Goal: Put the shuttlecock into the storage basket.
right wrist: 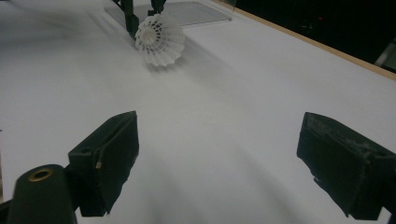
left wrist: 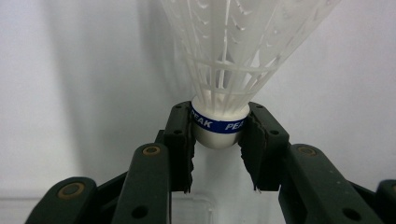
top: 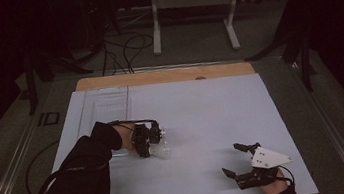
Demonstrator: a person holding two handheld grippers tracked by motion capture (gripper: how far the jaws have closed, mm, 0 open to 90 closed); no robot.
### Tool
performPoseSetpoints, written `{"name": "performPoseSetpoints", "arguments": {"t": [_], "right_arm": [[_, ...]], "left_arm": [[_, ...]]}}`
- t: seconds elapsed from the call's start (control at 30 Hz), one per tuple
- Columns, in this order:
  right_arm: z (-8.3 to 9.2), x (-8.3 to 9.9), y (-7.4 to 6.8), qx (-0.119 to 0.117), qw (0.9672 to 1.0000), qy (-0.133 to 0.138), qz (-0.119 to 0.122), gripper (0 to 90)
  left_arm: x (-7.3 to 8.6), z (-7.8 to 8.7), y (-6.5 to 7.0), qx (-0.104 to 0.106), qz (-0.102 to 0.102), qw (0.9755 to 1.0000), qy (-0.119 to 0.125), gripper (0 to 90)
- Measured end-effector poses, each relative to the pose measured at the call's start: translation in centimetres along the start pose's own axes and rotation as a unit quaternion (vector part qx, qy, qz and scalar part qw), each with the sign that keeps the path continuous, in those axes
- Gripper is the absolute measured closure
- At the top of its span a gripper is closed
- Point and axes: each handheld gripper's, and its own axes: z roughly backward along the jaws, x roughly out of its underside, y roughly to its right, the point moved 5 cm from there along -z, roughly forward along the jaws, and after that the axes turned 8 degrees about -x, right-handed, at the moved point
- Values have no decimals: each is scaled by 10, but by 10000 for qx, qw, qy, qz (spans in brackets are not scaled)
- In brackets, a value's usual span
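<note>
A white plastic shuttlecock point(left wrist: 223, 88) is clamped by its rounded cork base between the two black fingers point(left wrist: 180, 140) of the left gripper point(top: 151, 139), seen in the left gripper view with the pads pressing on either side of the blue band that circles the cork. The word "PEAK" runs in white letters along that band. The shuttlecock's ribbed skirt fans out away from the gripper, over the white sheet that covers the bench point(top: 201, 103).

From the high view, the left gripper sits left of the bench's middle, roughly midway between the near and far edges, with the person's dark sleeve point(top: 82, 174) reaching in from the near-left corner. The shuttlecock point(top: 162, 146) shows there as a pale shape just beside the gripper's tip, low over the sheet; whether the skirt touches the surface cannot be told.

The right gripper point(top: 239, 161) rests near the bench's near-right corner, well apart from the shuttlecock, its grey three-cornered plate point(top: 268, 157) facing up. Its fingers point(right wrist: 109, 158) stand wide apart with nothing but bare white sheet between them, as the right gripper view shows. In that same view the shuttlecock point(right wrist: 159, 39) appears farther off, its open skirt turned toward the camera, with the left gripper's dark fingers just behind it.

A clear flat panel point(top: 105, 105) lies on the sheet toward the far-left corner, and a strip of bare wood point(top: 167, 75) runs along the bench's far edge.
</note>
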Motion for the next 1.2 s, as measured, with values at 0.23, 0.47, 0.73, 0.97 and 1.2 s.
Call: {"name": "performPoseSetpoints", "arguments": {"t": [0.23,0.47,0.73,0.97,1.2], "right_arm": [[0,0,0,-7,10000,-9,11,129],[0,0,0,4,10000,-26,13,129],[-1,1,0,2,10000,-35,6,129],[-1,1,0,29,10000,-56,-3,129],[-1,1,0,27,10000,-60,-17,128]], "left_arm": [[-3,9,3,27,25,10000,47,659],[-6,16,4,164,154,9997,61,658],[-9,25,5,242,324,9991,127,659],[-13,40,-1,215,735,9970,141,659],[-15,51,1,385,800,9958,224,658]]}}
